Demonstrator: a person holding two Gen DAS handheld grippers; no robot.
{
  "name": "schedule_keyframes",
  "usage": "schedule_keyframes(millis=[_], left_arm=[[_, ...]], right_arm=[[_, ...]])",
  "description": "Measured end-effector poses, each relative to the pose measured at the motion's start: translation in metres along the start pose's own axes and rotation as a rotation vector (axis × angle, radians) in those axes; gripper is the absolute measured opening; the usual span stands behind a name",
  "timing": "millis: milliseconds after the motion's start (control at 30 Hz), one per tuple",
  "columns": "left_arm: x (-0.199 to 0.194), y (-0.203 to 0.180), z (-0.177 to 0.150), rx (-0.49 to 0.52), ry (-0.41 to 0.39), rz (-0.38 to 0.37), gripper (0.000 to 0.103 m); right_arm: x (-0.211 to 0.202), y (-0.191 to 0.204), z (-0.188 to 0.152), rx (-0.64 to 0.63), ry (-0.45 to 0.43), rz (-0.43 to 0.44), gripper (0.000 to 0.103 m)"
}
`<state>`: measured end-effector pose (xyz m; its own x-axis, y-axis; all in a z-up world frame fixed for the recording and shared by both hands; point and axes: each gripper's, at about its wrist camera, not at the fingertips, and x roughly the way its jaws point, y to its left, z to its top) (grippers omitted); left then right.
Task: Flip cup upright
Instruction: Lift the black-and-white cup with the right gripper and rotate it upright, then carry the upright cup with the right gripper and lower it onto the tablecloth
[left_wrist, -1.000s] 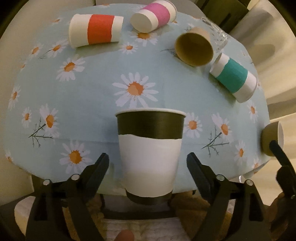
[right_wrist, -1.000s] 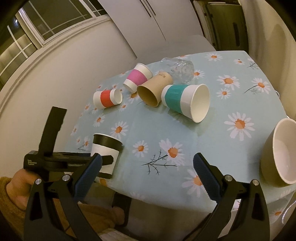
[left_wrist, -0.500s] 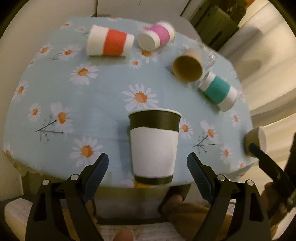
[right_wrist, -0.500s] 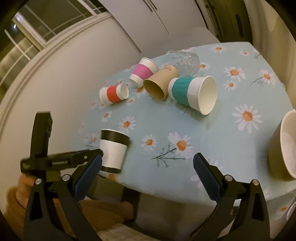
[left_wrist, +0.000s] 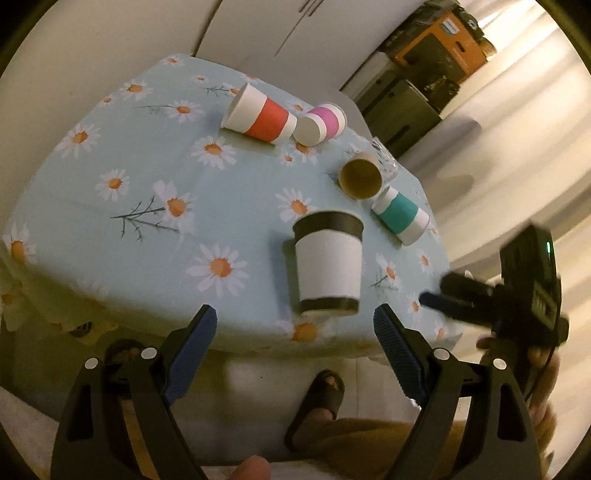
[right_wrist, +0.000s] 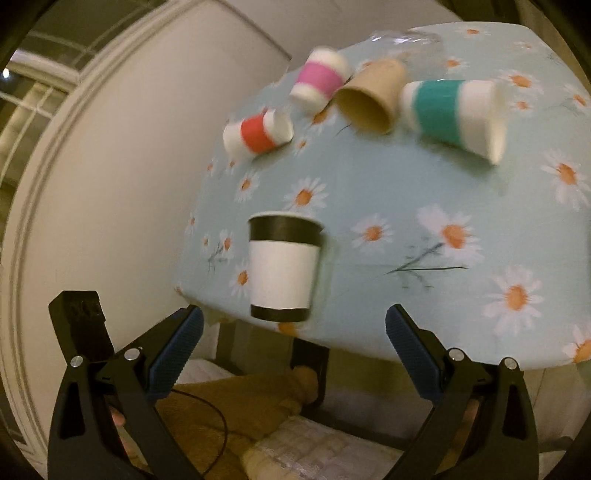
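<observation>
A black-and-white paper cup (left_wrist: 328, 264) stands upright near the table's front edge; it also shows in the right wrist view (right_wrist: 282, 266). My left gripper (left_wrist: 295, 325) is open and empty, pulled back off the table edge in front of the cup. My right gripper (right_wrist: 293, 325) is open and empty, also off the table edge, facing the same cup. Part of the right gripper's body (left_wrist: 517, 291) shows at the right of the left wrist view.
On the daisy tablecloth (left_wrist: 129, 177) lie a red-banded cup (left_wrist: 260, 114), a pink-banded cup (left_wrist: 321, 123), a brown cup (left_wrist: 360, 177), a teal-banded cup (left_wrist: 400, 216) and a clear glass (left_wrist: 384, 162). A foot in a sandal (left_wrist: 317, 398) is on the floor below.
Both grippers have drawn back from the table. The left one has moved away from the upright cup, which now stands farther off. The right view has swung left toward that cup.
</observation>
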<state>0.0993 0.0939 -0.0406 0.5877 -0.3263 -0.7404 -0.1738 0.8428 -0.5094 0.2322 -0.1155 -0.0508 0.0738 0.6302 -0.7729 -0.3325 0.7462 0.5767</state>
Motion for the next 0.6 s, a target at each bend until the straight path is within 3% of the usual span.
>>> schedule_keyframes(millis=[300,400,600], left_arm=[[-0.012,0.036,-0.001,-0.047,-0.016,-0.047,0.085],[-0.017,0.045,-0.002,-0.09,-0.022,-0.07,0.085],[-0.018,0.047,-0.004,-0.098,0.004,-0.126,0.085]], right_arm=[[0.039,0.037,0.025,-0.024,0.056,-0.17,0.098],[0.054,0.042,0.031,-0.015,0.086,-0.215,0.078],[0.077,0.043,0.043,-0.015,0.138,-0.324,0.076]])
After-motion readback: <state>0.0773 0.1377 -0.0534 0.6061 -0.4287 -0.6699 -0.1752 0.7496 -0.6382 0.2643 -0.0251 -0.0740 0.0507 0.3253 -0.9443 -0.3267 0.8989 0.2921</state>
